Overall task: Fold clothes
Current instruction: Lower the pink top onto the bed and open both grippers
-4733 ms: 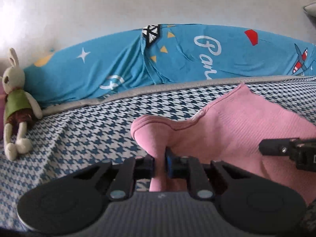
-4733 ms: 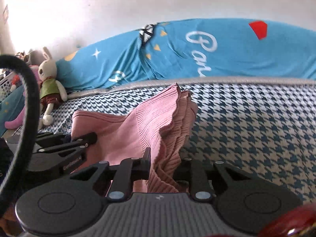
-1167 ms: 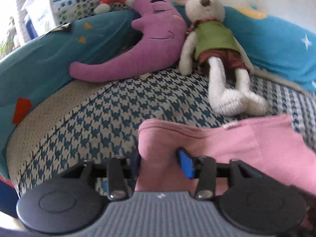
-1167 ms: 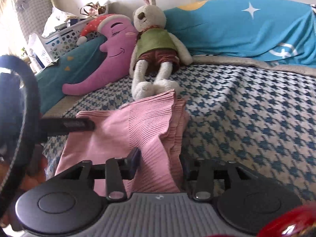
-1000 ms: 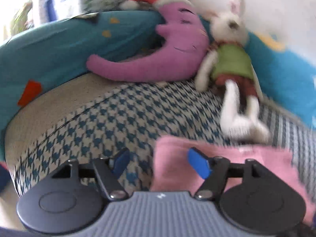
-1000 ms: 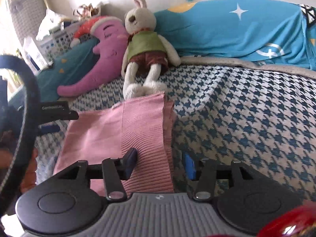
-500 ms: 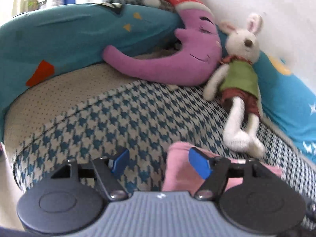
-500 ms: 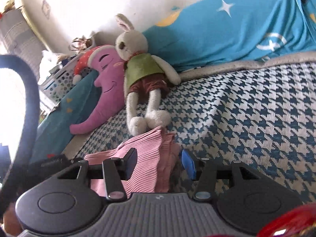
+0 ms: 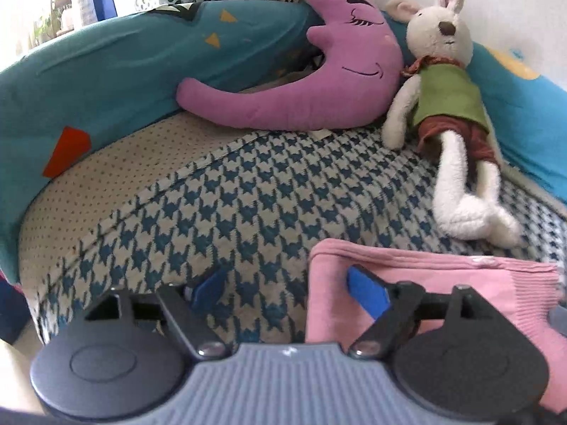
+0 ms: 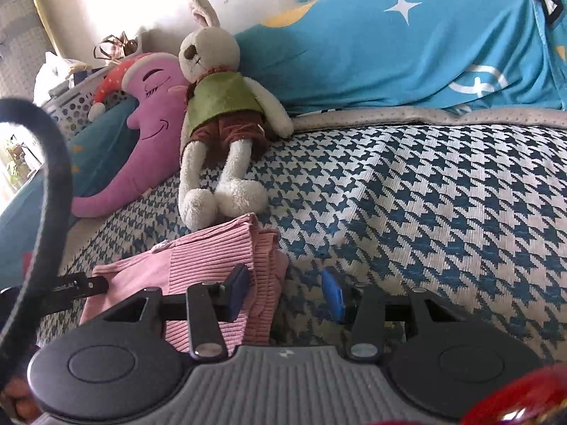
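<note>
Since the earlier frames the pink garment has gone from hanging pinched in both grippers to lying folded on the bed, and both tools have let go of it.

Left wrist view: the left gripper (image 9: 288, 288) sits at the bottom centre of the frame, its jaws opening wide and gripping nothing. The pink garment (image 9: 443, 283) fills the lower right; its left edge falls between the blue pads, the right pad hovering over the cloth and the left pad over the houndstooth bed cover (image 9: 248, 194). The purple moon pillow (image 9: 301, 85) and the stuffed rabbit (image 9: 446, 99) lie across the top of the frame, the rabbit's feet near the garment's far edge.

Right wrist view: the right gripper (image 10: 283, 295) is at bottom centre, jaws closing a little but apart. The garment (image 10: 198, 269) lies in the lower left, its ribbed right edge between the pads and beside the left pad; whether that pad touches the knit cannot be told. The left tool's finger shows at the far left edge, beside the cloth.

The step in hand looks like releasing the finished fold. To do it well, both tools should draw back straight with the pads clear of the knit, so the stacked layers are not dragged open.
</note>
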The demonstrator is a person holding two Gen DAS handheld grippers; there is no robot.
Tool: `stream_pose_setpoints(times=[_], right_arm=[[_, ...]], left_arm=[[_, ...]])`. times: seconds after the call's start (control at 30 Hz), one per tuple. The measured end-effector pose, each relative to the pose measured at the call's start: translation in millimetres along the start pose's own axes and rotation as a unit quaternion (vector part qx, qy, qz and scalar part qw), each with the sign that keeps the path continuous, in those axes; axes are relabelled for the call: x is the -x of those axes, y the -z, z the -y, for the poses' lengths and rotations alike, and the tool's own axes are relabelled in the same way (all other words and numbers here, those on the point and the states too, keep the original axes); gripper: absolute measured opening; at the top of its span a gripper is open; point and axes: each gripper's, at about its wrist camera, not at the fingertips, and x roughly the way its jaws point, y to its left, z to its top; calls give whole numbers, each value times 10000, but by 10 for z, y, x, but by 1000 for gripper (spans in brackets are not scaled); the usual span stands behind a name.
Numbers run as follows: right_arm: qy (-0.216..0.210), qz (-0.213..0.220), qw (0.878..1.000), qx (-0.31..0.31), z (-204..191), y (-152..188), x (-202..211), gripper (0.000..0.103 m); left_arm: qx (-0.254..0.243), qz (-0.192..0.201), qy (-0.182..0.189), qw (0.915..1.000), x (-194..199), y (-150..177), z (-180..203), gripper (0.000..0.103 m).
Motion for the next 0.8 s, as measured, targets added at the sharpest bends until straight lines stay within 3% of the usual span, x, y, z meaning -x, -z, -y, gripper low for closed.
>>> stream_pose_setpoints(times=[0.13, 0.3, 0.53, 0.67, 0.73, 0.8], right_arm=[[89, 114, 9997, 200, -96, -51, 161, 44], [-169, 119, 9996, 198, -112, -42, 543, 44], [-255, -99, 9986, 446, -237, 246, 907, 44], [-384, -3, 9980, 506, -280, 353, 1058, 44], [-461, 106, 9970, 616, -321, 395, 1116, 43], [-521, 93, 9954, 795, -383, 445, 1111, 36]], left_arm=[[176, -79, -20, 9998, -20, -18, -59, 91], [215, 55, 100, 9997, 179, -56, -96, 92], [41, -71, 670, 9977, 539, 106, -136, 94], [-36, -160, 817, 9965, 666, 210, -194, 96], [4, -219, 893, 9958, 713, 281, -246, 96], [-71, -262, 883, 9957, 751, 354, -257, 96]])
